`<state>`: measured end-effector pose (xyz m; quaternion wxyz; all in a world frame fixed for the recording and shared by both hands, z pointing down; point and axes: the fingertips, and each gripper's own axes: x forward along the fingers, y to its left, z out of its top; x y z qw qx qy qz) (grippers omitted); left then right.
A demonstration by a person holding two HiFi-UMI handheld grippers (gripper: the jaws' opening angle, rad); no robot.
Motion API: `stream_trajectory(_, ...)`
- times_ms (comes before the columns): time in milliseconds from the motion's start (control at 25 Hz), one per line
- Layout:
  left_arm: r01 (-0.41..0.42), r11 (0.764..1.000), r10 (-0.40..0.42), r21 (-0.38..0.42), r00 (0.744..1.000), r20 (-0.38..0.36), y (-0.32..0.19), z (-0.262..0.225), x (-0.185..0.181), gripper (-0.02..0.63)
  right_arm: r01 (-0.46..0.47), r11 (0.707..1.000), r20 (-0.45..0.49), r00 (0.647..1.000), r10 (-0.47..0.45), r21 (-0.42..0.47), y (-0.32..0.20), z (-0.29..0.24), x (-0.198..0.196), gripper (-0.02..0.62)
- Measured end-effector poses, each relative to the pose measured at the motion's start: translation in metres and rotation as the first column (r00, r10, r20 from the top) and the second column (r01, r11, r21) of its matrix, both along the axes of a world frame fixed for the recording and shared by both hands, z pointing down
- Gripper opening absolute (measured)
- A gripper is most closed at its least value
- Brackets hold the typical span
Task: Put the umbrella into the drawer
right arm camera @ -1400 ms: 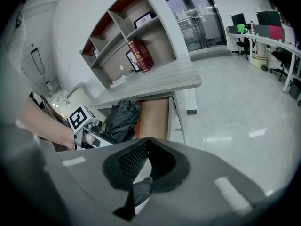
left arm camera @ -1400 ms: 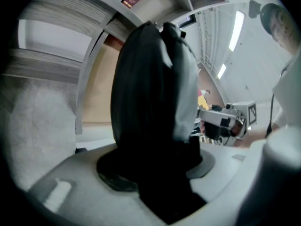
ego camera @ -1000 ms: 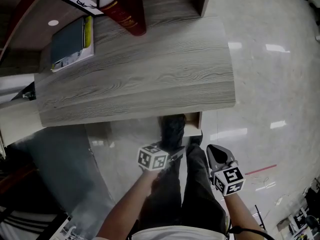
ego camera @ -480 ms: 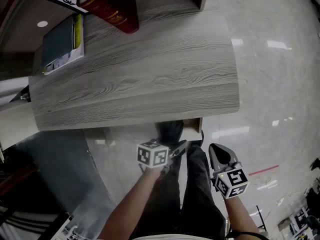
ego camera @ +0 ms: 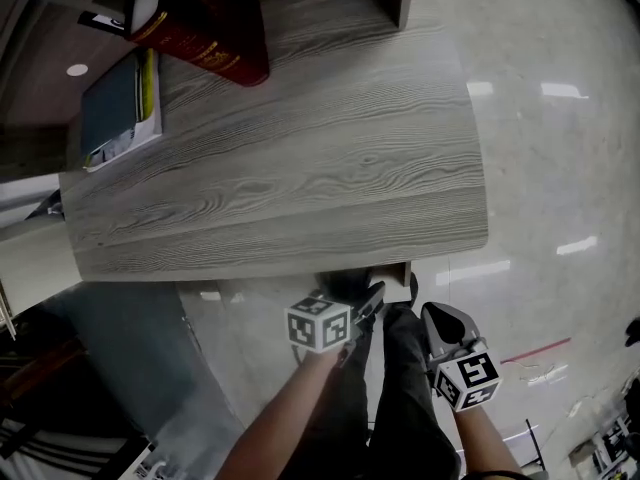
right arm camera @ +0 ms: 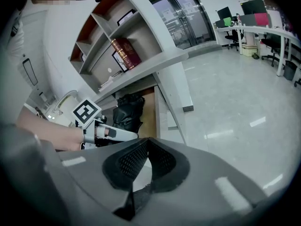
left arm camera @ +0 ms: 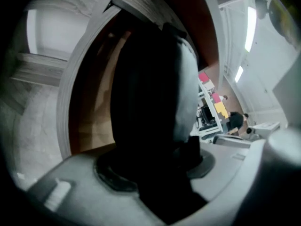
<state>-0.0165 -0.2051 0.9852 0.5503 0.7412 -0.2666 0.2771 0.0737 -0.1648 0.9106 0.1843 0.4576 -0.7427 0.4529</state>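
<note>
Below the head camera, a grey wood-grain bench point(ego camera: 300, 168) filled most of the frame. A red book point(ego camera: 205, 33) and a blue-and-yellow notebook point(ego camera: 115, 108) lay near its far left corner. To the right ran a pale, polished floor point(ego camera: 560, 168) with bright streaks of reflected light. At the bench's near edge an open drawer point(ego camera: 398, 278) showed as a sliver of light wood. The left gripper point(ego camera: 368, 303), on a bare forearm, pointed at it with the black umbrella point(ego camera: 345, 284) at its tip. The right gripper point(ego camera: 445, 323) hung just beside it, over the floor.

Along the left gripper's own view, its fingers were clamped on the folded umbrella, a dark bundle that blocked the middle of the frame. Beside the bundle showed the drawer's brown inside, under the curved bench edge. Whether the umbrella rested on the drawer's bottom could not be told. A bright room with desks lay far off at the right.

Seen from the right gripper's view, its ribbed fingers met at their tips and held nothing. Beyond them the umbrella sat at the drawer's mouth in the left gripper's grasp. A shelf unit point(right arm camera: 117, 32) rose above the bench. Glass doors point(right arm camera: 181, 18) and office desks point(right arm camera: 254, 32) stood across the glossy floor.
</note>
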Motion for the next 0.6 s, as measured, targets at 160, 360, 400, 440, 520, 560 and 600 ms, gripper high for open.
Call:
stream_trajectory(160,0.013,0.999,-0.013,0.04,1.0,0.003,-0.007,0.001,0.006,0.241,-0.015,1.0,-0.003,1.0,0.015,-0.004,-0.003,0.005,0.008,0.005)
stream_trajectory(360,0.015,0.999,-0.015,0.042,1.0,0.008,-0.013,0.005,0.006,0.241,-0.02,1.0,-0.003,1.0,0.02,-0.012,-0.005,0.012,0.012,0.005)
stream_trajectory(400,0.014,0.999,-0.014,0.039,1.0,0.017,-0.013,0.007,0.006,0.242,-0.021,1.0,-0.002,1.0,0.021,-0.014,-0.005,0.013,0.012,0.005)
stream_trajectory(440,0.01,0.999,-0.011,0.035,0.999,0.034,-0.013,0.009,0.005,0.244,-0.022,1.0,0.0,1.0,0.022,-0.016,-0.005,0.014,0.013,0.005)
stream_trajectory(520,0.001,1.0,-0.003,0.03,0.997,0.081,-0.013,0.014,0.004,0.255,-0.022,1.0,0.003,1.0,0.022,-0.02,-0.005,0.016,0.013,0.005)
stream_trajectory(560,-0.001,1.0,-0.002,0.03,0.995,0.102,-0.013,0.016,0.004,0.255,-0.021,1.0,0.005,1.0,0.021,-0.022,-0.005,0.016,0.012,0.005)
stream_trajectory(600,0.0,1.0,-0.003,0.031,0.993,0.118,-0.013,0.017,0.005,0.256,-0.02,1.0,0.006,1.0,0.02,-0.023,-0.005,0.016,0.012,0.005)
